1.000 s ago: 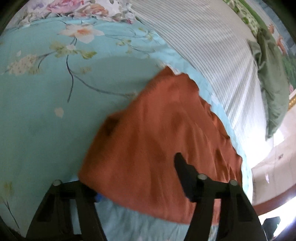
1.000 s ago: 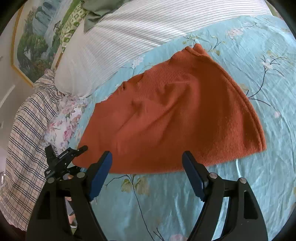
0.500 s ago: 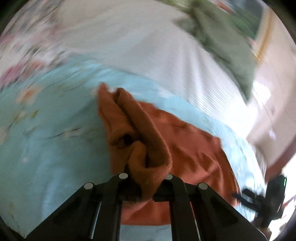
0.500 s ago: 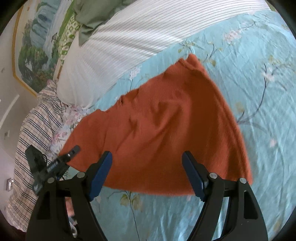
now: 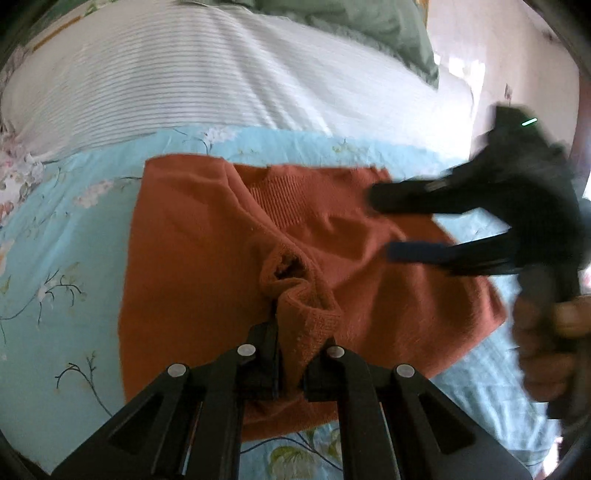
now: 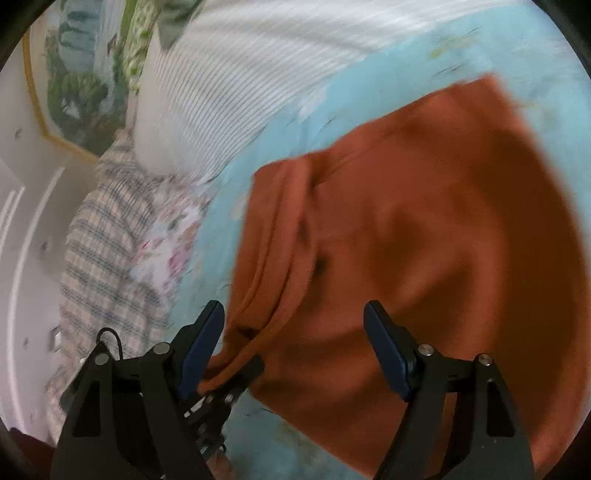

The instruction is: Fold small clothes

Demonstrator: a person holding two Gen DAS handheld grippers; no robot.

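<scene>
A rust-orange knitted garment [image 5: 192,258] lies on the turquoise floral bedsheet [image 5: 70,240]. My left gripper [image 5: 291,354] is shut on a bunched corner of it, lifting a fold over the rest of the cloth. My right gripper [image 5: 380,225] comes in from the right over the garment's far right part, held by a hand [image 5: 543,343]; its jaws stand wide with nothing pressed between them. In the right wrist view, the right gripper [image 6: 295,347] hovers open over the orange garment [image 6: 424,240], and the left gripper [image 6: 225,384] shows low at the left, clamped on the cloth's edge.
A white striped pillow [image 5: 192,77] lies behind the garment, with a green cloth [image 5: 369,26] on top. A checked fabric [image 6: 99,251] and a floral cloth [image 6: 166,236] lie at the left. A framed picture [image 6: 74,74] hangs on the wall.
My left gripper closed on the garment's corner, rolled, and carried it up and over the cloth. My right gripper moved closer over the garment, still wide.
</scene>
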